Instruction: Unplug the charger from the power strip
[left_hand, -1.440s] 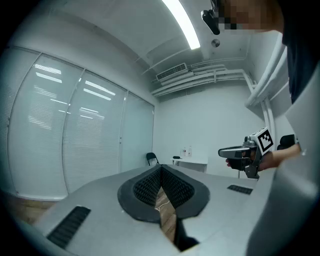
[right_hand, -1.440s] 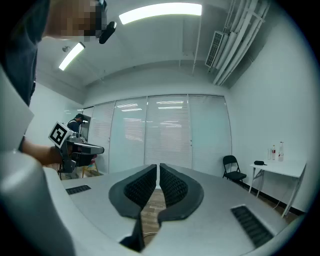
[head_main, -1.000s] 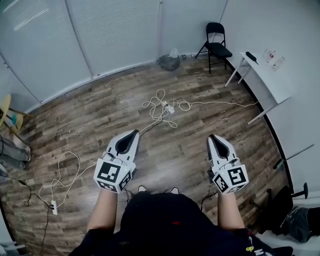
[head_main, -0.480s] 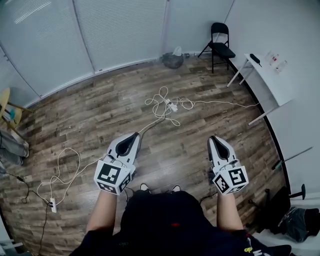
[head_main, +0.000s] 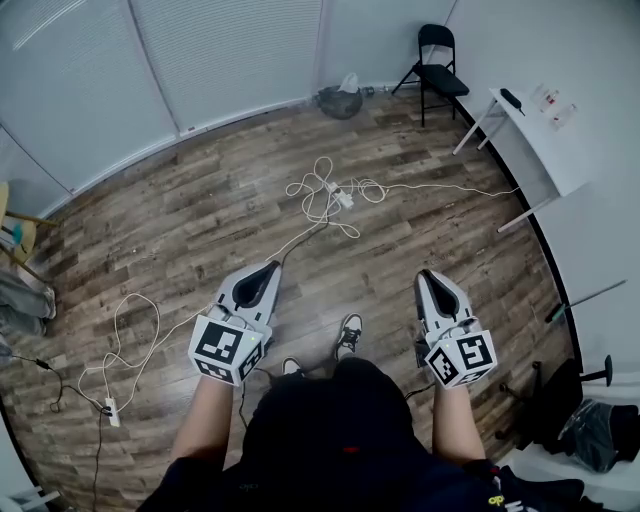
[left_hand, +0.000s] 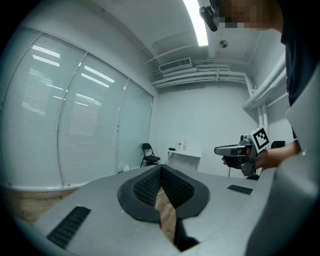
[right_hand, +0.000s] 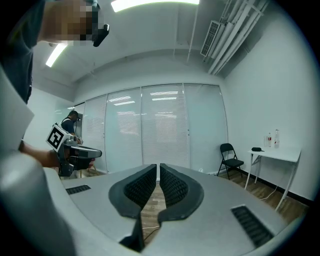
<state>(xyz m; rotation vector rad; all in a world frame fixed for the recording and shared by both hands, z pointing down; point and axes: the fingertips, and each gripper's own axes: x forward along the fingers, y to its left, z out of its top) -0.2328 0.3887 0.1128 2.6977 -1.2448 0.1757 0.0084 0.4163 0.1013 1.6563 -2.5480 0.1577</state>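
Left gripper (head_main: 268, 266) and right gripper (head_main: 427, 273) hover over the wood floor (head_main: 190, 230), jaws pressed together, both empty. Well ahead, the power strip (head_main: 341, 197) lies among looped white cable (head_main: 312, 210).

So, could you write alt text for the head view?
A person on a wood floor holds the left hand-held gripper and the right hand-held gripper, both shut and empty. Ahead lies a white power strip among tangled cables.

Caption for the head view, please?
A person holds a left hand-held gripper and right hand-held gripper, both shut, facing a power strip on the wood floor.
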